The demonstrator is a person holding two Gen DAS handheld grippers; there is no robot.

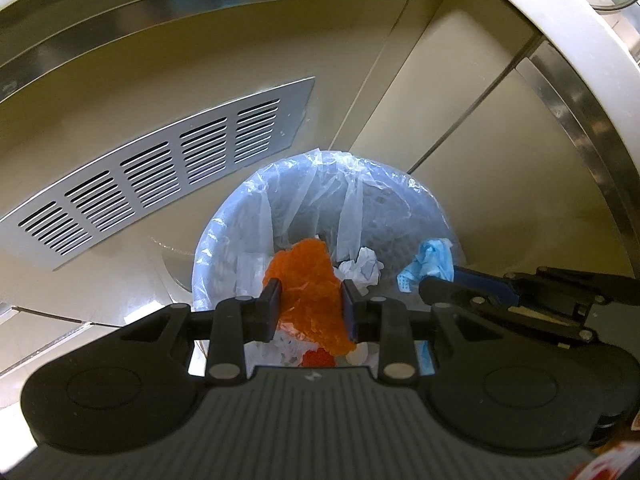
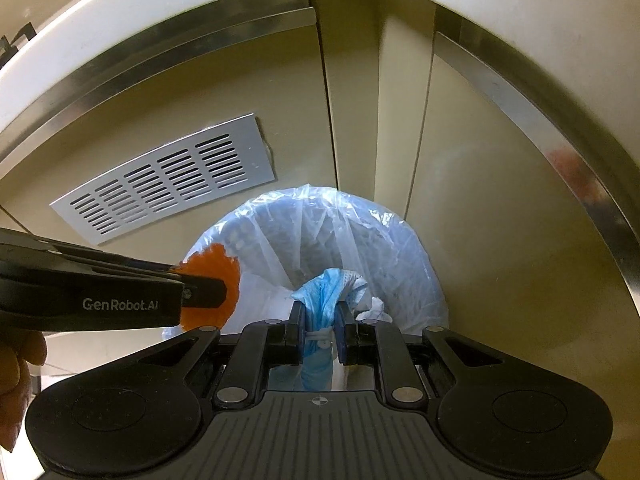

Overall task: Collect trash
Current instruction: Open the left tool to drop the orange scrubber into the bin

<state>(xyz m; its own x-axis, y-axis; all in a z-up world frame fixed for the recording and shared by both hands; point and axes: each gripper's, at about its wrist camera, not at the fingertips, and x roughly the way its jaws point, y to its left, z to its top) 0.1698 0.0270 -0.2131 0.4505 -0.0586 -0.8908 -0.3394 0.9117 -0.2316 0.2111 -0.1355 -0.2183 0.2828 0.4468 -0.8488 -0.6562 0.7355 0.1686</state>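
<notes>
Right wrist: lined bin (image 2: 416, 256) against vented cabinet (image 2: 168, 184)

Both feeds reach me dim and yellow-tinted, with strong fisheye bending at the edges. I see glare streaking the steel trim (image 2: 520, 92) and the bin liner (image 1: 320, 184); nearby gripper bodies are dark and slightly soft.

The right gripper (image 2: 319, 330) clamps a blue face mask (image 2: 326, 292) above the lined bin (image 2: 416, 252); the left gripper (image 2: 212, 286) holds orange netting (image 2: 224, 266) beside it.
</notes>
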